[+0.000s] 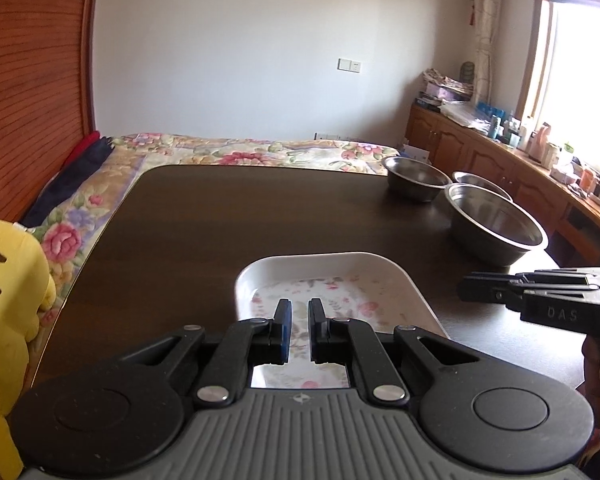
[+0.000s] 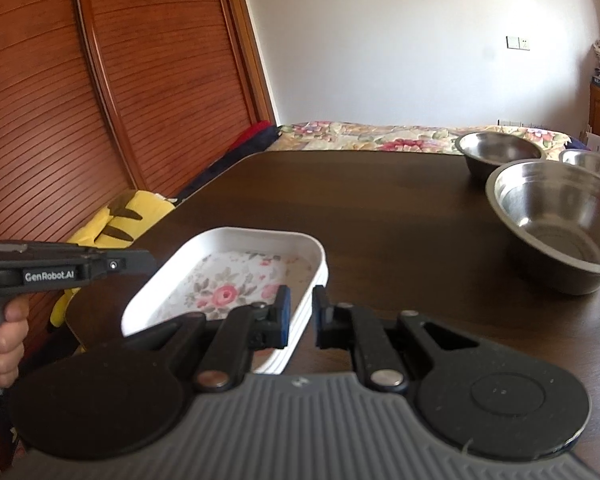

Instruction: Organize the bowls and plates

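A white rectangular dish with a flower pattern sits near the front of the dark table. My left gripper hovers over its near end with a narrow gap between the jaws and nothing in them. In the right wrist view the dish lies left of centre. My right gripper straddles its right rim, one finger inside and one outside; I cannot tell if the pads touch. Three steel bowls stand at the back right: a large one, a medium one, a small one.
A yellow plush toy lies off the table's left edge on a flowered bed. A wooden wardrobe stands to the left. A cluttered wooden counter runs along the right under a window.
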`<state>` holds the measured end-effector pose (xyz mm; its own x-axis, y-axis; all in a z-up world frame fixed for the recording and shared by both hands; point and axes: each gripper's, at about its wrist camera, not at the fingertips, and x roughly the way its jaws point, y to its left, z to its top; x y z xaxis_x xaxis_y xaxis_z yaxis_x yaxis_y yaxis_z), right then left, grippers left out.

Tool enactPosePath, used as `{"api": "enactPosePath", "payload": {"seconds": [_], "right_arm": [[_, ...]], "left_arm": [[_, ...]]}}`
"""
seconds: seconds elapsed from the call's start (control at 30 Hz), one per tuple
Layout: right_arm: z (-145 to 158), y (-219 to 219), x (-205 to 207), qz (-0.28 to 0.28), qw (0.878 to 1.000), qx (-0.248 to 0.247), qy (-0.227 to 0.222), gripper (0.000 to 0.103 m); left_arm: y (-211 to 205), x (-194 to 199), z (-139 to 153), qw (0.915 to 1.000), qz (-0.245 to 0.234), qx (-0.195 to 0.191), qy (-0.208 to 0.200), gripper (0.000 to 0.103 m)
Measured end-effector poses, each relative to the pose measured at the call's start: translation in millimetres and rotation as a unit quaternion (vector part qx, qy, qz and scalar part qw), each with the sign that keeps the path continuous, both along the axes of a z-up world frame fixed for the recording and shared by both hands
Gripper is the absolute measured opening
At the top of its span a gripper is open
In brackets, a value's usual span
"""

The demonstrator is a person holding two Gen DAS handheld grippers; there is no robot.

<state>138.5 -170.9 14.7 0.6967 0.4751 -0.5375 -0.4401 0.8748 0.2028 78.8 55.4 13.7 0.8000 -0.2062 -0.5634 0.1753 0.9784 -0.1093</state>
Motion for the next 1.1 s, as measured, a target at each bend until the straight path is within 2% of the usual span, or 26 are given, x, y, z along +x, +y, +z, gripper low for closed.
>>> {"api": "enactPosePath", "payload": {"seconds": [0.33,0.63,0.73,0.8,1.1], "right_arm": [[6,-34,2,-0.037,0.999,0.028,-0.013,0.013],[25,-72,5,-0.076,0.996,0.019,-0.05,0.013],[28,-89,8,-0.092,0.994,0.009,-0.059,0.013],[28,-100,12,-0.101,0.993,0.005,-0.063,0.013],[23,-148,35,-0.134,0.989,-0.004,-0.062,0.013]], "left_arm": [[-26,7,4,0.9995,-0.029,0.008,-0.007,0.009],[-69,25,3,0.9977,-0.067,0.012,-0.007,0.009],[-87,36,2,0.9965,-0.082,0.013,-0.006,0.019],[-100,43,2,0.9959,-0.089,0.013,-0.006,0.033],[-150,73,2,0.9937,-0.111,0.017,-0.004,0.062]]}}
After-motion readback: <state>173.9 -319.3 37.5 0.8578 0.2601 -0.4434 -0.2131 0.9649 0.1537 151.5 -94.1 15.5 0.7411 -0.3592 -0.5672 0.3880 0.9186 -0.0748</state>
